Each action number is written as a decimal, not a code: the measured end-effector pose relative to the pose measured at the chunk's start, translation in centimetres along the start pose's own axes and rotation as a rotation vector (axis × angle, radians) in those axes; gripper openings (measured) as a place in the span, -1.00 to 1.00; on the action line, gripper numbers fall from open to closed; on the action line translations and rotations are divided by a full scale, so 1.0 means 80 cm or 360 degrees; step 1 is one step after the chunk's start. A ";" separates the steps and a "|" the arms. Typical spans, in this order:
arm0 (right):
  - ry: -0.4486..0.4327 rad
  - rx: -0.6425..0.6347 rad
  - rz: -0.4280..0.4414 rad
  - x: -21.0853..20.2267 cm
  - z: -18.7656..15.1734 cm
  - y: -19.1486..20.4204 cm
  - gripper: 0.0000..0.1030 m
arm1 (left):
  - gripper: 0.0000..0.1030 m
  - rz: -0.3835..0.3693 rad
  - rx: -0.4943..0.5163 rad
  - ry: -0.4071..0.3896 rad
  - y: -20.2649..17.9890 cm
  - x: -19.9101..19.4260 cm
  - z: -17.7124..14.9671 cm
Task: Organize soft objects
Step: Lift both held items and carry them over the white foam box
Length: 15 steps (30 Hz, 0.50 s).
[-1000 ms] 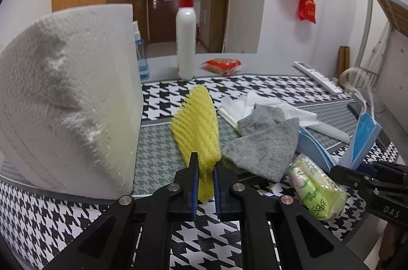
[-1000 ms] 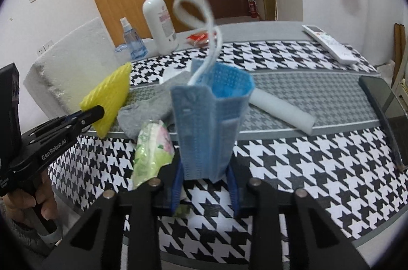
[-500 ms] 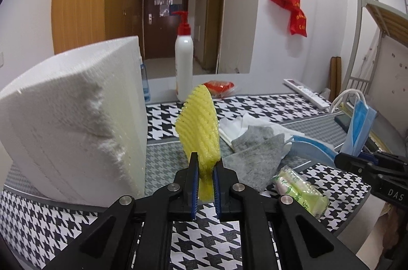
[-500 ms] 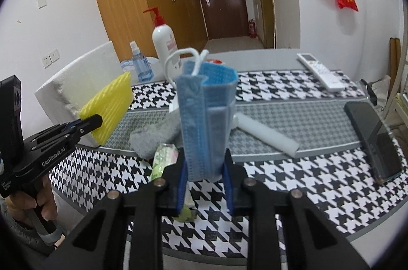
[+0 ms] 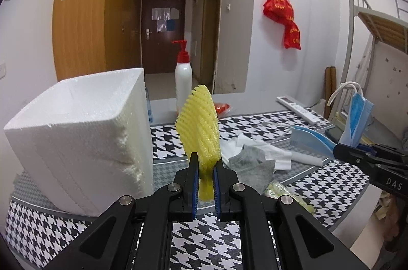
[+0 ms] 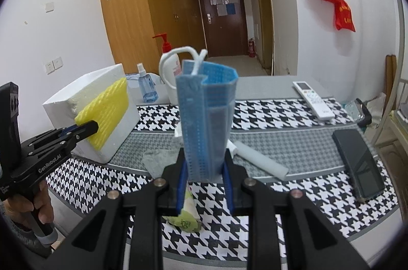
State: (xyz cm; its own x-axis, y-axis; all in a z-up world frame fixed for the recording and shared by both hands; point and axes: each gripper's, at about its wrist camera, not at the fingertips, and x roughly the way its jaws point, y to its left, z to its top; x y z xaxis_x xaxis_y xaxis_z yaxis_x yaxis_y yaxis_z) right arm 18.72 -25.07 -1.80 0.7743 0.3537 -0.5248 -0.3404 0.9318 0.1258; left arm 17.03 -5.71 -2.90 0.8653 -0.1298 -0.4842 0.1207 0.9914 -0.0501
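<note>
The left gripper [image 5: 204, 174] is held up above the bench [image 5: 209, 242], level and pointing forward. Its two sides are squeezed close on the bottom of a yellow foam net sleeve [image 5: 201, 132], which stands straight up from it. In the right wrist view, a hand [image 6: 38, 203] grips this gripper's handle low on the left.

The right gripper [image 6: 205, 179] is held up over the bench too. It is pinched on a folded blue paper face mask [image 6: 206, 122] with white ear loops, and the mask stands upright.

A big white foam box [image 5: 84, 137] sits on the bench just left of the left gripper. You cannot see into it.

Past the left gripper, a little to the right, a grey sock [image 5: 252, 165] lies on the bench, with a second blue face mask [image 5: 311, 142] farther off. Right under the right gripper lies a small green tissue pack [image 6: 187, 215].
</note>
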 end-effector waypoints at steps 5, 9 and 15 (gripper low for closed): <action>-0.0033 -0.0007 0.0013 -0.004 0.006 0.005 -0.44 | -0.80 0.0004 0.0030 -0.0032 0.000 -0.011 0.007; -0.0059 -0.0015 0.0018 -0.006 0.012 0.008 -0.44 | -0.80 0.0016 0.0040 -0.0058 0.000 -0.017 0.013; -0.0086 -0.0024 0.0033 -0.006 0.021 0.011 -0.44 | -0.80 0.0026 0.0072 -0.0088 -0.003 -0.022 0.023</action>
State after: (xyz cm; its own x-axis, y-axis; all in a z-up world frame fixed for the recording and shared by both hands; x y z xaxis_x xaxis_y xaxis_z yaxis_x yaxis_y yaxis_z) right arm 18.98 -24.30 0.00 0.7946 0.3772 -0.4757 -0.3643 0.9231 0.1232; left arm 16.35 -5.77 -0.39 0.8926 -0.1156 -0.4357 0.1272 0.9919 -0.0025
